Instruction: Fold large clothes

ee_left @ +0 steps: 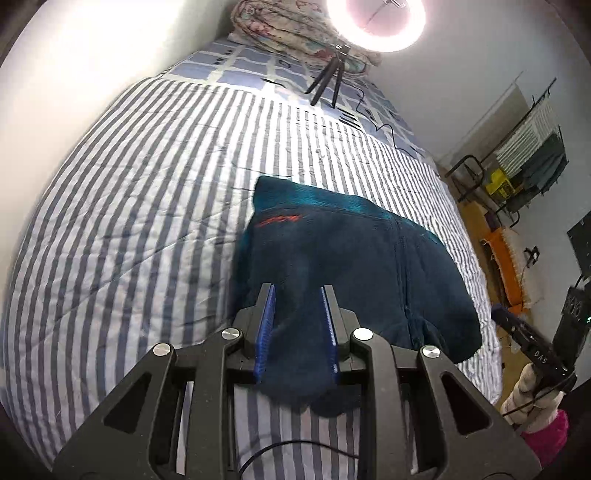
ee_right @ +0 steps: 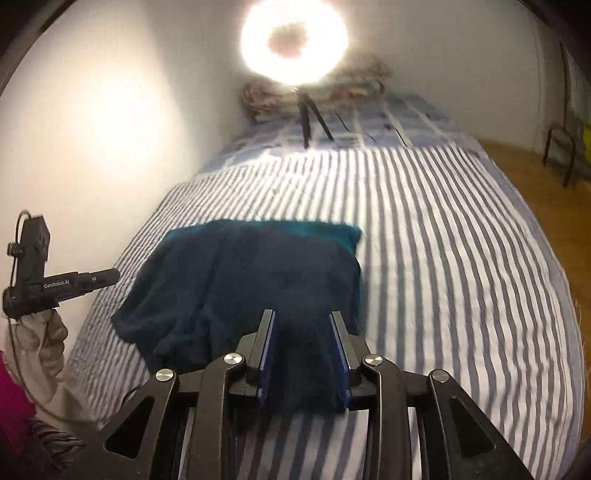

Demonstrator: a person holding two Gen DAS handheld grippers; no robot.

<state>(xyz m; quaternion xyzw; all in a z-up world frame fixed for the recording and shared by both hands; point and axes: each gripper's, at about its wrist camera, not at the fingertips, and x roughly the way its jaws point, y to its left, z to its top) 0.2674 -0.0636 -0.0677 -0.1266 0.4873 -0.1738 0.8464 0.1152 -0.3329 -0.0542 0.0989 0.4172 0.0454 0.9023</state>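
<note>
Here, closest to the left wrist camera, the left tool (ee_left: 297,291) has its two blue-padded fingers spread around a bunched corner of a large dark navy fleece garment (ee_left: 354,266), apparently pinching it. In the right wrist view, the right tool (ee_right: 302,317) likewise has the near edge of the garment (ee_right: 243,288) gathered between its blue pads, seemingly gripped. The fingers sit fairly wide in both views, so the hold looks loose rather than tight, though it is hard to be sure.

Beyond the tools, the garment lies spread across a bed covered in a blue-and-white striped quilt (ee_left: 140,192). A brighter teal band runs along its far edge, and small orange lettering shows near that edge in the left view.

Further back, a black mini tripod (ee_left: 328,81) stands on a blue checked sheet (ee_left: 243,62), carrying a glowing ring light (ee_left: 376,22). A crumpled floral blanket (ee_left: 288,22) sits against the wall.

The likely step is lifting the near edge to fold it away. Thick fleece could slip from either loose grip, dropping one corner and skewing the fold. Uneven lifting would crease the cloth, and carrying it too far could drag it toward the tripod and its cable.
</note>
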